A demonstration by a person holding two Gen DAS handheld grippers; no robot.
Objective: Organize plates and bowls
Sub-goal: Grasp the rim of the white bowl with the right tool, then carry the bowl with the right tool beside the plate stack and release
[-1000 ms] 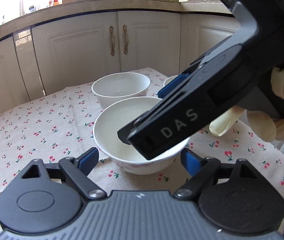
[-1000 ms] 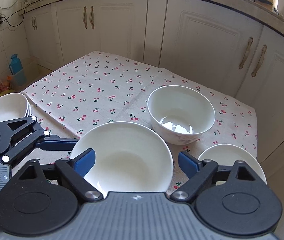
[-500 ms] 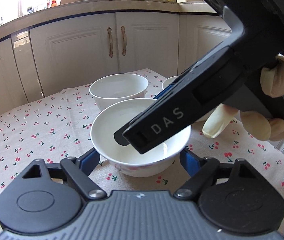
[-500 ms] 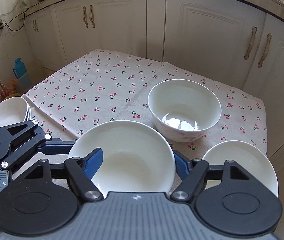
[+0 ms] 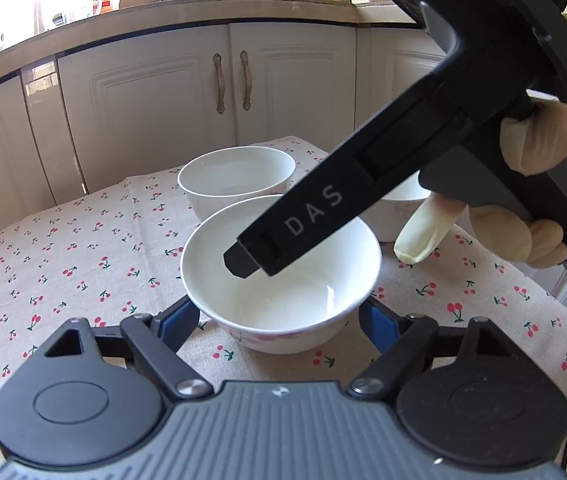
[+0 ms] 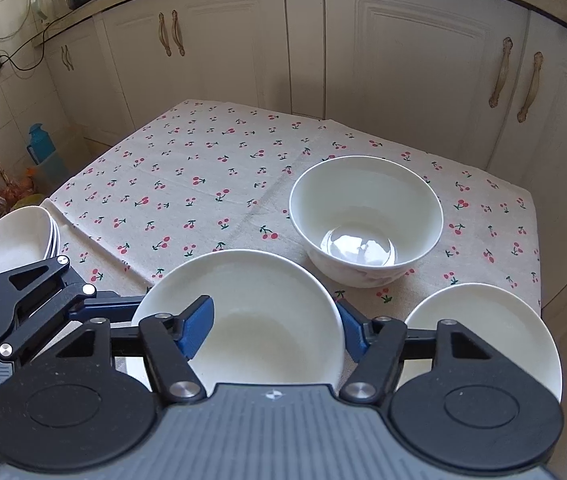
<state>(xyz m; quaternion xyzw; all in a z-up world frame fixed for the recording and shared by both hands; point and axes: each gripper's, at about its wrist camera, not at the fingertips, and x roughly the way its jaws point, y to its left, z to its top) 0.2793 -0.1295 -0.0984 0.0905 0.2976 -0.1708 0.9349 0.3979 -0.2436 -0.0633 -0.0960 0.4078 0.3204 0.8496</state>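
Here, right hand-held gripper (image 6: 275,326) clamped across near bowl's (image 6: 243,312) rim, left hand-held gripper (image 5: 279,320) half-open astride it, second bowl (image 6: 365,216) beyond on table (image 6: 203,168).

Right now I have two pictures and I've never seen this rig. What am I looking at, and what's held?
There is no robot. A person holds a two-finger gripper in each hand, and each has a camera looking along its blue fingers. One picture comes from the left gripper. The other comes from the right gripper, which a gloved hand carries.

On the cloth are a near bowl, a far bowl, a dish and stacked plates.

The right gripper has just been closing, with one finger inside the near bowl and one outside its rim, so it seems to grip the wall. The left gripper's fingers flank that bowl, but I can't tell if they press it.
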